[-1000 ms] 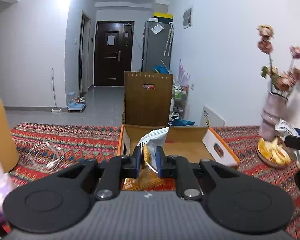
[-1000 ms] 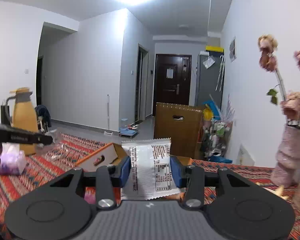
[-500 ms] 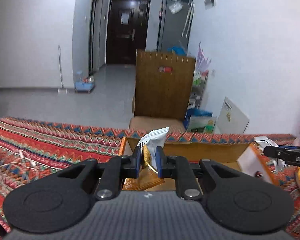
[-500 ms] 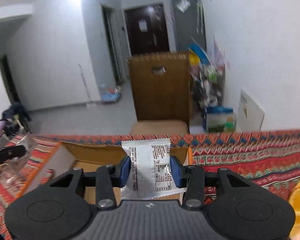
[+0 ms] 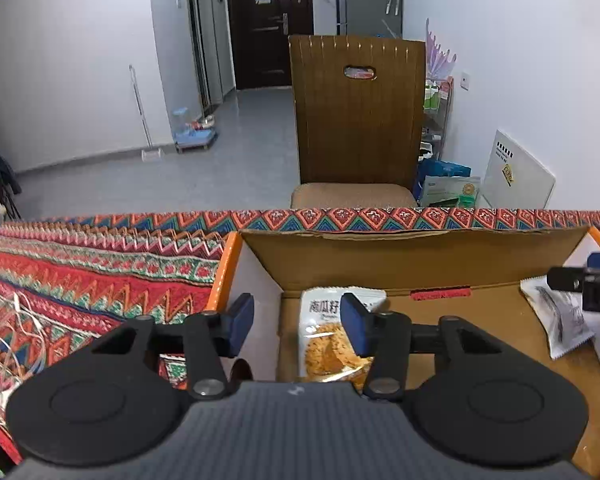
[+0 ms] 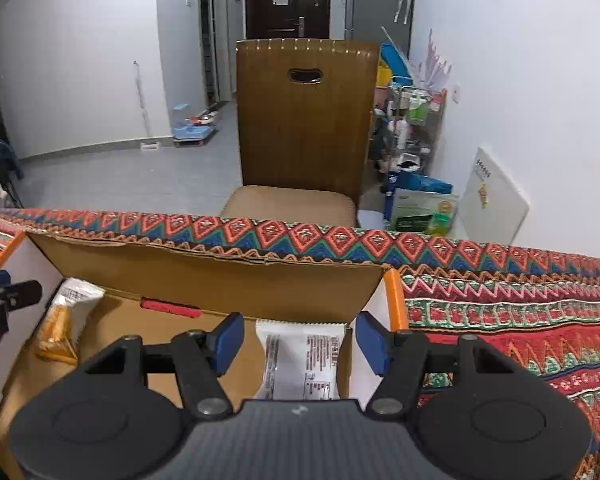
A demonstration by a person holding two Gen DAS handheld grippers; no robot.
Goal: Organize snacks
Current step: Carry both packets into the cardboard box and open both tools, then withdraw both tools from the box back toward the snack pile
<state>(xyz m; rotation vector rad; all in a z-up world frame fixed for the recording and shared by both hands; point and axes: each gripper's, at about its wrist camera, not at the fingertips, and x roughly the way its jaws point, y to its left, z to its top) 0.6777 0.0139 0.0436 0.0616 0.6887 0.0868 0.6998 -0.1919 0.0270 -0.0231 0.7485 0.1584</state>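
Left wrist view: left gripper [image 5: 298,322] jaws opening, orange snack packet [image 5: 330,340] released inside cardboard box [image 5: 412,256]; right gripper [image 6: 300,342] opening too, white packet [image 6: 300,356] lying free in that box.

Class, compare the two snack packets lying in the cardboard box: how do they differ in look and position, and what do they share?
The orange-printed packet shows golden snack pieces on its face; the white packet shows only dark printed text. The orange-printed packet lies near the box's left wall, in front of the left gripper; the white packet lies near the right wall, in front of the right gripper. Both rest inside the box, ungripped, as the jaws are opening.
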